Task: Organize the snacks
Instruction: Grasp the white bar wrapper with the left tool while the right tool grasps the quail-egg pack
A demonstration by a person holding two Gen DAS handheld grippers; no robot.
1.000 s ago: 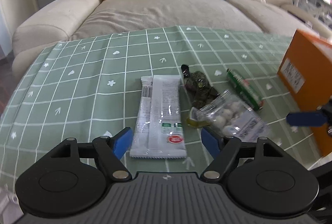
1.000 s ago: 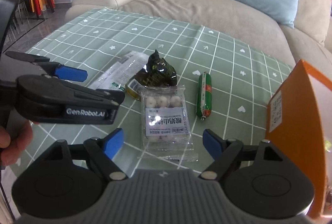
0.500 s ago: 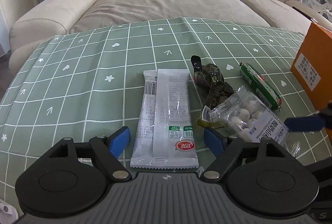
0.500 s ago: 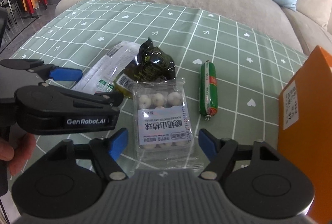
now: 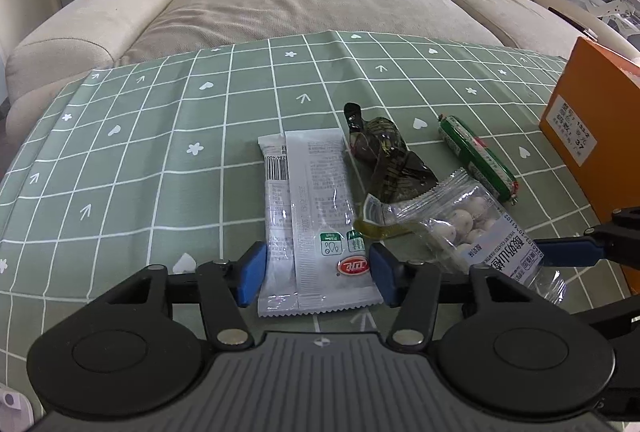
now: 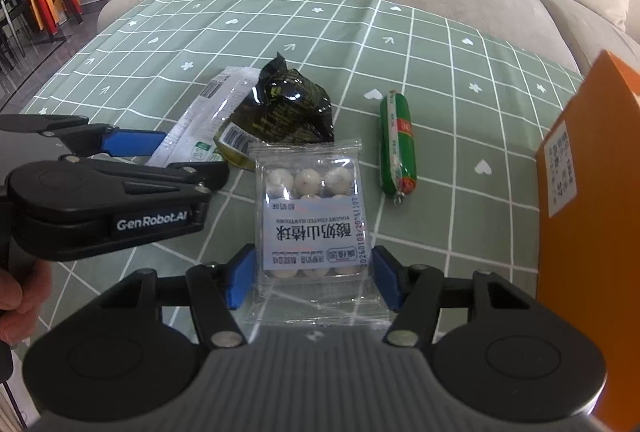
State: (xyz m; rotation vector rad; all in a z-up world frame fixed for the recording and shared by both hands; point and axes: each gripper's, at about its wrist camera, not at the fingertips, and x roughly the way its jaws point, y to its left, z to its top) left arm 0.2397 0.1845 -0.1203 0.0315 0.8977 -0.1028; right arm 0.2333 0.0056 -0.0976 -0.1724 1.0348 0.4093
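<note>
Task had barely started — all four snacks lay loose on the green checked tablecloth [image 5: 160,136], none in the orange box [image 5: 592,136].

Left gripper [image 5: 318,274] was spread wide, its blue pads either side of the near end of the white wrapper [image 5: 316,216]; pads looked just beside the packet's edges, not pressing it. The packet lay flat, running straight away from the tongs. To the right of that gripper sat the dark green pouch [image 5: 384,160], touching or overlapping the clear bag's far corner, and further right the green sausage [image 5: 476,156], apart from the rest.

Right gripper [image 6: 314,282] was also spread, straddling the near end of the clear bag of white balls [image 6: 312,216]. Jaws flanked the bag close, no pinch seen. The sausage [image 6: 396,144] lay ahead and to the right of these tongs; the orange box [image 6: 580,200] stood at far right, just beside the gripper body. Its opening wasn't visible, so contents can't be told.

Judged: both tongs lined up for a first pick — closing, lifting and placing all left, for every item.
</note>
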